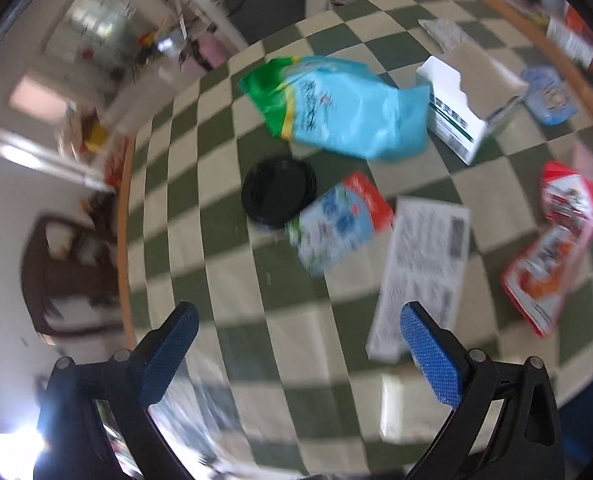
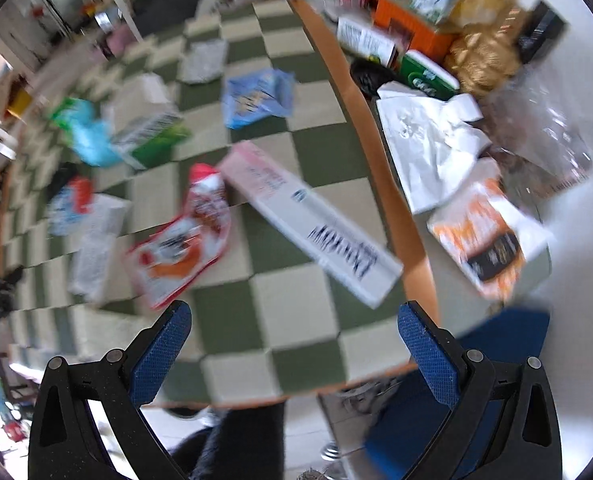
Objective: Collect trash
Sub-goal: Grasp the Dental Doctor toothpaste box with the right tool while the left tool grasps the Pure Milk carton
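Observation:
Trash lies scattered on a green-and-cream checkered table (image 1: pixel 232 280). In the left wrist view I see a blue and green bag (image 1: pixel 348 108), a black round lid (image 1: pixel 278 191), a small blue and red packet (image 1: pixel 342 222), a flat white carton (image 1: pixel 422 272), an open white box (image 1: pixel 468 104) and a red wrapper (image 1: pixel 552 256). My left gripper (image 1: pixel 296 348) is open and empty above the table, short of the carton. My right gripper (image 2: pixel 294 348) is open and empty above the table's front edge; a long white box (image 2: pixel 312 224) and the red wrapper (image 2: pixel 184 240) lie ahead of it.
To the right of the table's wooden edge (image 2: pixel 388 184) sits a heap of packaging: a white bag (image 2: pixel 432 140), an orange packet (image 2: pixel 488 240), clear plastic (image 2: pixel 544 128), boxes and cans (image 2: pixel 412 4). A blue chair seat (image 2: pixel 476 360) is below. Both views are motion-blurred.

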`<state>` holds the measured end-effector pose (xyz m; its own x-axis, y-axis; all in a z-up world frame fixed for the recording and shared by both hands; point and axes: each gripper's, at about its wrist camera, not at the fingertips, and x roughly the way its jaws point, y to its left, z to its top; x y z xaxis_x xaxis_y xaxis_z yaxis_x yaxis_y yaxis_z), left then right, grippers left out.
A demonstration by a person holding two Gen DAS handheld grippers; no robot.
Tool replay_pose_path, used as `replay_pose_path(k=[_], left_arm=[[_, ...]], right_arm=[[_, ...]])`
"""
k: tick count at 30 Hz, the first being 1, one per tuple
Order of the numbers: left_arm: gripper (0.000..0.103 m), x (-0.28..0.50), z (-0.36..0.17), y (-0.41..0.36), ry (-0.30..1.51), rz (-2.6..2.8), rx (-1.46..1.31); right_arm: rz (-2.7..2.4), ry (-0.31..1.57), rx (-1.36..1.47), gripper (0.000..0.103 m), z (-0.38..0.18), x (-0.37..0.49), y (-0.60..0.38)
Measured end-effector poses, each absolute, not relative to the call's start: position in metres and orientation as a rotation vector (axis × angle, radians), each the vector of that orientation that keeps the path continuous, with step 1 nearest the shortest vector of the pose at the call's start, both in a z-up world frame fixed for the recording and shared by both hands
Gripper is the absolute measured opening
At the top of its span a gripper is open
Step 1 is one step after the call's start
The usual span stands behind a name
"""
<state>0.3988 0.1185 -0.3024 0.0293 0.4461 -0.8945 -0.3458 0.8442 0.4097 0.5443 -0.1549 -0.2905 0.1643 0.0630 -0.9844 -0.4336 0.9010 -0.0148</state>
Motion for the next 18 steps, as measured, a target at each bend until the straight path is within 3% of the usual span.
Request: replay_pose_path(k=[7, 8, 12, 18], left_arm=[[0.103, 0.438, -0.337, 0.131, 1.492, 0.526, 0.263], [0.103, 0.439, -0.339, 0.132, 1.501, 0.509, 0.286], [0.103, 0.441, -0.352, 0.144, 1.548, 0.457, 0.375], [0.103, 0.457, -0.373, 0.150, 1.593, 0.255, 0.520]], right_arm=[[0.333, 1.435, -0.576, 0.102, -0.385, 0.601, -0.103], [0.334, 1.437, -0.616, 0.100, -0.397, 0.603, -0.097], [0.328, 1.467, -0.556, 0.073, -0.411, 0.614, -0.087], [0.336, 1.588, -0.238, 0.062, -0.413, 0.625, -0.082]])
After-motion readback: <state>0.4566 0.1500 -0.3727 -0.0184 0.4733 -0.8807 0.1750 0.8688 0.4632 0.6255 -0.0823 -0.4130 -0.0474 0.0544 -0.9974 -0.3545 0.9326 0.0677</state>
